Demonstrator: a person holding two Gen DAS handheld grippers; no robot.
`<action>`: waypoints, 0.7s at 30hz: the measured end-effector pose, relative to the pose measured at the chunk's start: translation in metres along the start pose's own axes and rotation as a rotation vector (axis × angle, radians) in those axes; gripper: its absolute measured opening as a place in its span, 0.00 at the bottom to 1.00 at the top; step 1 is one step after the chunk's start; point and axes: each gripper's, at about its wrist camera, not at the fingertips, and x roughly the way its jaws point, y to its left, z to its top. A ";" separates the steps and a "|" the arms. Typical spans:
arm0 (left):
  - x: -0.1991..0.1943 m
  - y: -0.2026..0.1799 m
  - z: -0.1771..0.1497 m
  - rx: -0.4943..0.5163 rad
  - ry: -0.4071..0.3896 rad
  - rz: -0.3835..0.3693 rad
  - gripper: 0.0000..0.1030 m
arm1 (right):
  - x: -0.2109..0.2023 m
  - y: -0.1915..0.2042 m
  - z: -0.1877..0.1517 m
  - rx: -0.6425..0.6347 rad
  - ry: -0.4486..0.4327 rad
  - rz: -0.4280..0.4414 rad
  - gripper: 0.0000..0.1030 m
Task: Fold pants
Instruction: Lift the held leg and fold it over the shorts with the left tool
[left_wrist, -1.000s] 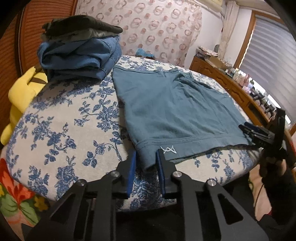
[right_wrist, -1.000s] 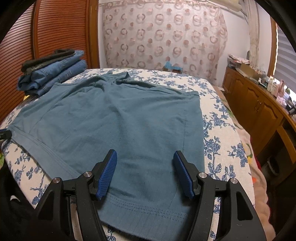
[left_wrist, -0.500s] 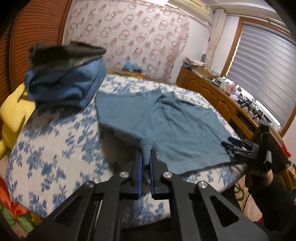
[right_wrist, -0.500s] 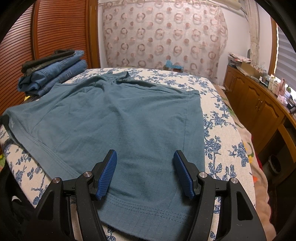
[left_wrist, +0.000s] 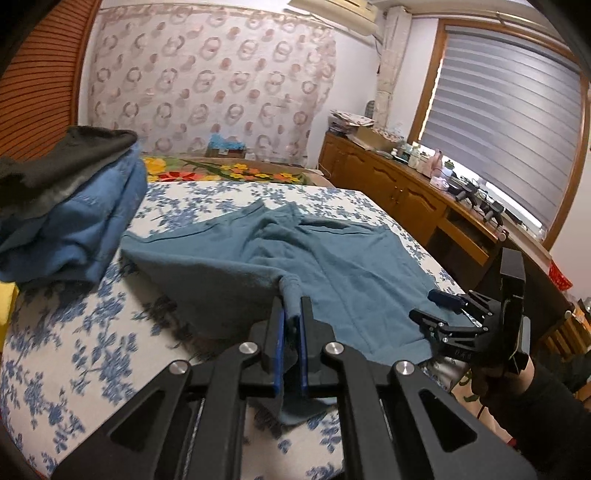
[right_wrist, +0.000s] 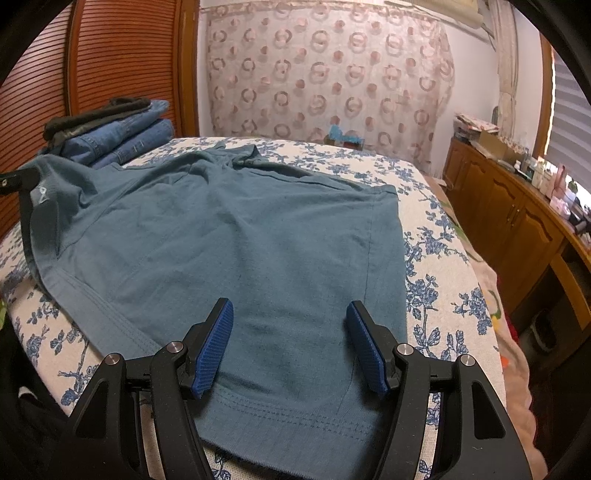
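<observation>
A corner of the teal pants (left_wrist: 354, 273) is clamped in the left claw (left_wrist: 291, 332) and held raised off the bed (left_wrist: 74, 332). The right claw (right_wrist: 290, 343) is spread wide over the hem at the bed's near edge. Folded jeans (right_wrist: 122, 136) are stacked at the far left corner.

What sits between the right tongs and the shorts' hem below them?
Nothing visible. The right tongs hang open over the teal shorts, bare fabric beneath. The left tongs grip the other corner.
</observation>
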 end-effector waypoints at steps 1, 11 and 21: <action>0.001 -0.002 0.000 0.003 0.001 -0.003 0.03 | 0.000 0.000 0.000 0.000 0.000 -0.001 0.63; 0.020 -0.034 0.018 0.065 0.020 -0.055 0.03 | -0.010 -0.006 0.006 0.048 0.003 0.019 0.63; 0.037 -0.091 0.041 0.163 0.040 -0.149 0.03 | -0.048 -0.016 0.011 0.036 -0.061 -0.036 0.63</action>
